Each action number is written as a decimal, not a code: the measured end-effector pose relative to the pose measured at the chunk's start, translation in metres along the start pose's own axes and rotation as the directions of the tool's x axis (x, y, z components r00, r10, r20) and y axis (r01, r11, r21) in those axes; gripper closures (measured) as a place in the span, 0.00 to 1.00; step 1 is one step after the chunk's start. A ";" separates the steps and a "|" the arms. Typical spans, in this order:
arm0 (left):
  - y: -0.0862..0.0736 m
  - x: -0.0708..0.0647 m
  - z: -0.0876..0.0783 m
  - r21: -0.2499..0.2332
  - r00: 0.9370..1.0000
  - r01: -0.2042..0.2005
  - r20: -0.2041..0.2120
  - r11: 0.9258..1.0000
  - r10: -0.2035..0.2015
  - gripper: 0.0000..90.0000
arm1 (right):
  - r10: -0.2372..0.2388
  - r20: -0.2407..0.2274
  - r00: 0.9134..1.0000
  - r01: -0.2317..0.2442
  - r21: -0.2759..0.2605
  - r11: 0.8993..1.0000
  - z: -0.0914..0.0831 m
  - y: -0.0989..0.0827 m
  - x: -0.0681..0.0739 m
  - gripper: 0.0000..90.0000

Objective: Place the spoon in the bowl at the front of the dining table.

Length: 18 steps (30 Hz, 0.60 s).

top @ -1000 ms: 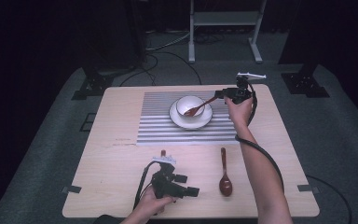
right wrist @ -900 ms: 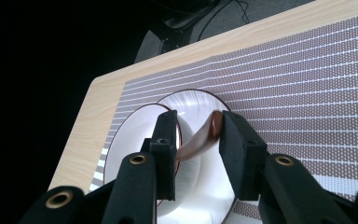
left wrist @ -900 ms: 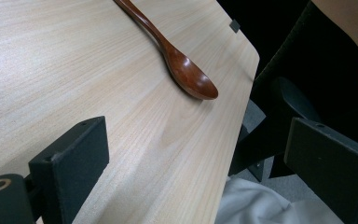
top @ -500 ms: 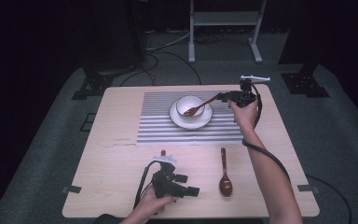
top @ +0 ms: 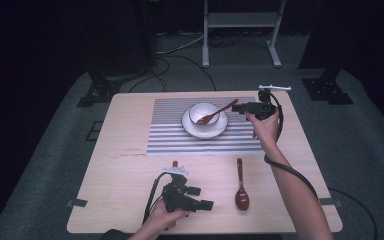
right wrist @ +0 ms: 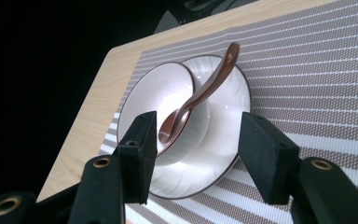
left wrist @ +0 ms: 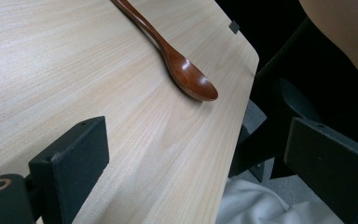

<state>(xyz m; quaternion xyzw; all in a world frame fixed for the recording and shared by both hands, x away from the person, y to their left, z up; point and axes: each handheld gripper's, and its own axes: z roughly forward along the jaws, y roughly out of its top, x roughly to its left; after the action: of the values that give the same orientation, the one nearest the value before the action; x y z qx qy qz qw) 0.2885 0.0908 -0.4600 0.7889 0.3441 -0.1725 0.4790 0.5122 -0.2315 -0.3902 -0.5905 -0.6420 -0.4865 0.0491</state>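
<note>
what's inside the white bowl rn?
A brown wooden spoon: head down in the white bowl, handle leaning out over the rim. Whatever lies under the spoon head is covered.

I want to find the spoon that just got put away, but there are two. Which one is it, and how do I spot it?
Find the grey striped mat at the far side of the wooden table. On it sits a white bowl on a white plate. The spoon in the bowl leans with its handle over the rim; the other spoon lies flat on bare wood.

Wood table (top: pixel 125 185) w/ striped mat (top: pixel 170 135) & spoon (top: pixel 241 187) lying on it.
</note>
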 end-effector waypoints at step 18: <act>0.000 0.002 -0.001 0.000 1.000 0.005 -0.005 1.000 -0.005 0.06 | -0.029 -0.038 0.999 0.031 0.062 0.998 -0.008 -0.021 0.000 0.44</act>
<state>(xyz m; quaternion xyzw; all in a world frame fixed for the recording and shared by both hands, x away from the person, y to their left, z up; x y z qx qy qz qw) 0.2898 0.0921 -0.4610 0.7887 0.3472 -0.1715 0.4775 0.4912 -0.2332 -0.3975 -0.5698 -0.6647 -0.4779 0.0722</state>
